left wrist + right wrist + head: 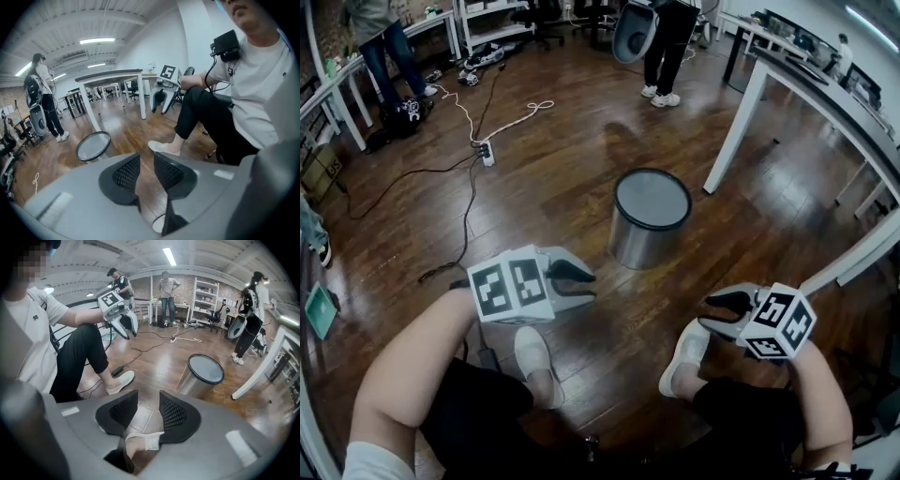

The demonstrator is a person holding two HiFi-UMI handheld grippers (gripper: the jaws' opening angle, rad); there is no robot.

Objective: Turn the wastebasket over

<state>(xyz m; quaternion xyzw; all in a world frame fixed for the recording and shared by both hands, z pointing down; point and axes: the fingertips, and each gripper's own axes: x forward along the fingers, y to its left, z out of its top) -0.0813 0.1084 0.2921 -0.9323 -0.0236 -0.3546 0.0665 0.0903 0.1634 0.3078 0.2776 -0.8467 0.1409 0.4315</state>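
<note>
The wastebasket [649, 217] is a shiny metal cylinder standing on the wooden floor, with a flat grey disc ringed in black facing up. It also shows in the left gripper view [93, 145] and the right gripper view [201, 373]. My left gripper [581, 287] hangs above my left knee, short of the basket and to its left, its jaws a little apart with nothing between them. My right gripper [712, 313] hovers near my right foot, below and right of the basket, jaws apart and empty. Neither touches the basket. Each gripper sees its own jaws [146, 171] [147, 413].
A white table leg [733, 131] stands just right of the basket, under a long desk [825, 84]. A power strip [487, 153] and cables [459, 225] lie on the floor to the left. People stand at the back [667, 47]. My white shoes [536, 361] rest near the front.
</note>
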